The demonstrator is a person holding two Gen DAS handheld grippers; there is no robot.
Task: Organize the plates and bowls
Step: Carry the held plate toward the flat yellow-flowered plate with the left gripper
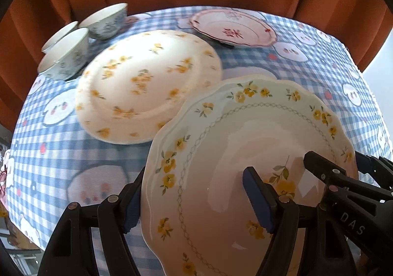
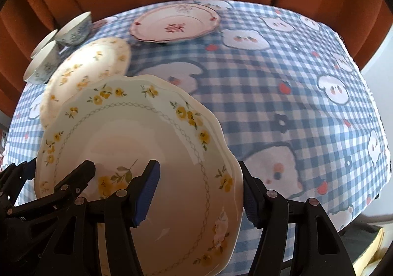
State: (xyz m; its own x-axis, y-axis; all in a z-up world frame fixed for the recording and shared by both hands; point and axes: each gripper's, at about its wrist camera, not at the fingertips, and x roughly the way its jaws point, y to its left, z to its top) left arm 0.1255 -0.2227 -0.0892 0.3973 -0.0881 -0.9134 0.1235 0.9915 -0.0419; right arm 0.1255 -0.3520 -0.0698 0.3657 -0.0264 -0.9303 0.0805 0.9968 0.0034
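Above the counter (image 1: 73, 153) I hold one scalloped plate (image 1: 233, 153) in both tongs, left (image 1: 194, 200) and right (image 2: 199, 192); beyond lie two plates (image 1: 147, 84) and three bowls (image 1: 66, 55).

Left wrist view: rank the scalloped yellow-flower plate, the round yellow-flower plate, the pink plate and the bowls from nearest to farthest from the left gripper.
1. Scalloped yellow-flower plate, between the left gripper fingers.
2. Round yellow-flower plate, lying centre-left.
3. Pink plate, far right, and bowls, far left: too close to call.
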